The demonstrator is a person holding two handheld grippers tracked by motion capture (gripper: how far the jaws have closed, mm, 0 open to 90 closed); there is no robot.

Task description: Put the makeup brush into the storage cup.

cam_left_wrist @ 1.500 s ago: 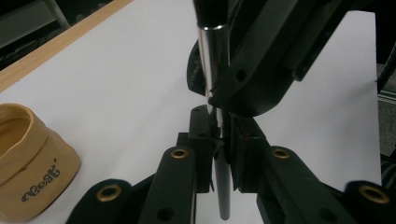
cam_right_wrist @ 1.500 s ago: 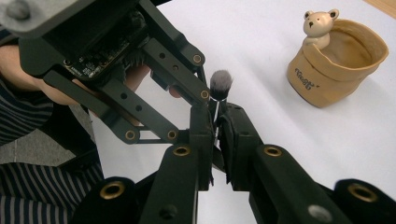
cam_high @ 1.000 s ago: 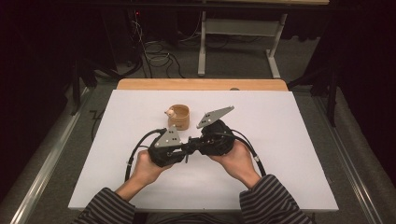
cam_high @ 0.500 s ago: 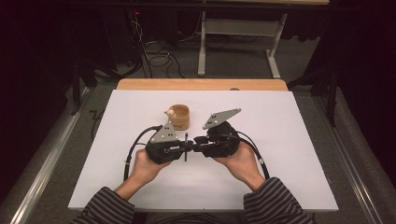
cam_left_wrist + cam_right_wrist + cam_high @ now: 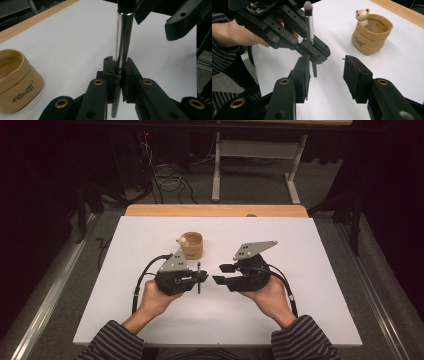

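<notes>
Left gripper (image 5: 196, 279) clamps a makeup brush (image 5: 309, 23) upright by its shiny handle. Just right, the right gripper (image 5: 222, 274), jaws just opening, holds nothing. Farther back stands a tan pouch (image 5: 192, 245), seemingly bear-topped.

Glossy metal brush handle (image 5: 124, 37); matt tan pouch (image 5: 372, 35); smooth white table (image 5: 310, 270)

Two black grippers, stripy sleeves

Grey three-cornered plates are worn on the left gripper (image 5: 199, 277) and right gripper (image 5: 220, 274); gold screws are seen.
</notes>
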